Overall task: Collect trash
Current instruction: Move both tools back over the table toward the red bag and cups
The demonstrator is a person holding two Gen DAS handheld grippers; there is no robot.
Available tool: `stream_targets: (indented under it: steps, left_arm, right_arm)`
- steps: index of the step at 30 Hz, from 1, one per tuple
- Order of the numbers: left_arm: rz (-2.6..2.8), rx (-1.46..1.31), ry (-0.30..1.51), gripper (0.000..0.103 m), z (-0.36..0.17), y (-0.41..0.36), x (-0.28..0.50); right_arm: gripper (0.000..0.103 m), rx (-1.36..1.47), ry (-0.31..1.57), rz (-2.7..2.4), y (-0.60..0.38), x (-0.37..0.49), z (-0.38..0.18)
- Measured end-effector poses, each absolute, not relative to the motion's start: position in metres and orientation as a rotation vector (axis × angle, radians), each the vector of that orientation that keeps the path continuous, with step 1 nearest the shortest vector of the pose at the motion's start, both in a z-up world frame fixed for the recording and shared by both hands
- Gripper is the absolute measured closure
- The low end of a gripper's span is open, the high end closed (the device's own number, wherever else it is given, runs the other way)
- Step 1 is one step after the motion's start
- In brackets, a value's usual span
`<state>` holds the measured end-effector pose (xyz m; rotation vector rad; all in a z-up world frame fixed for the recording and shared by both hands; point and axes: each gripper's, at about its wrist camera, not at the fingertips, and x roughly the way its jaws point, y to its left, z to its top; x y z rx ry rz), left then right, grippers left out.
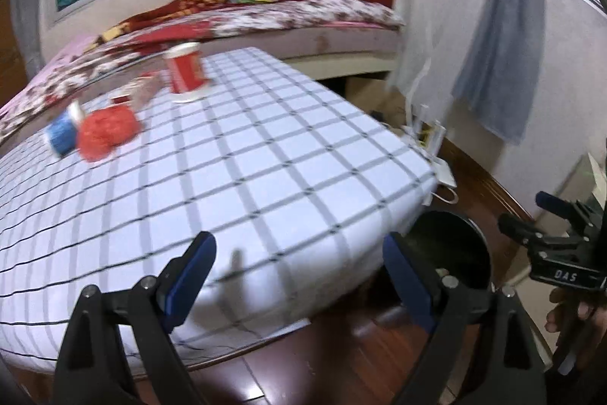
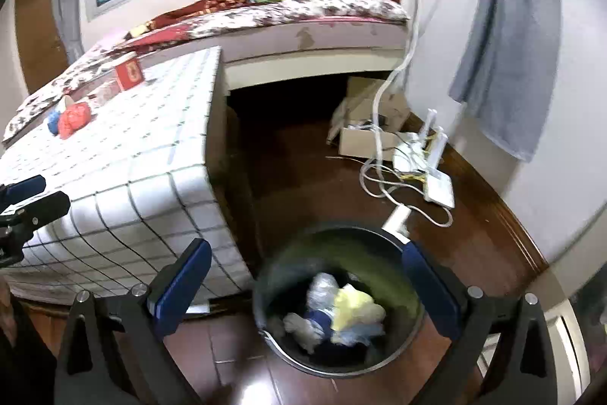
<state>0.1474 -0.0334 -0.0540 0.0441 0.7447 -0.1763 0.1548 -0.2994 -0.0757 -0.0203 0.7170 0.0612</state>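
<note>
**Both tongs empty over the bin, four scraps left on the table**

A person's two tongs stand apart and hold nothing: the left gripper (image 1: pixel 299 276) hangs above the near edge of the checked table (image 1: pixel 265 177), and the right gripper (image 2: pixel 307 285) hovers over the bin (image 2: pixel 398 245) on the floor just beside that table. Inside the bin lie at least three soft wads, one yellow, one white and one blue-and-white (motion blur makes a firmer count unsafe).

At the far side of the table four pieces of trash wait: one red cup (image 1: pixel 186 71) standing upright, one red crumpled wad (image 1: pixel 108 131), one blue roll (image 1: pixel 60 135) touching the wad, and one small red-and-white wrapper (image 1: pixel 132 93) between wad and cup.

The wad looks light and soft and should give under the pads, so a pinch across its middle seems safest. The cup appears to be thin paper, easily crushed or tipped, and is best taken gently around its wall. The wrapper lies flat and may slip; its raised edge looks the likeliest hold.
</note>
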Motion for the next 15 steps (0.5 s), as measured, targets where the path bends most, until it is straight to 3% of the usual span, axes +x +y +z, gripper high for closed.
stream_targets:
  steps: [15]
  left_arm:
    - [0.113,-0.012,0.69,0.013,-0.012,0.104,0.18]
  right_arm:
    - [0.001,-0.091,0.697,0.339,-0.186,0.206,-0.027]
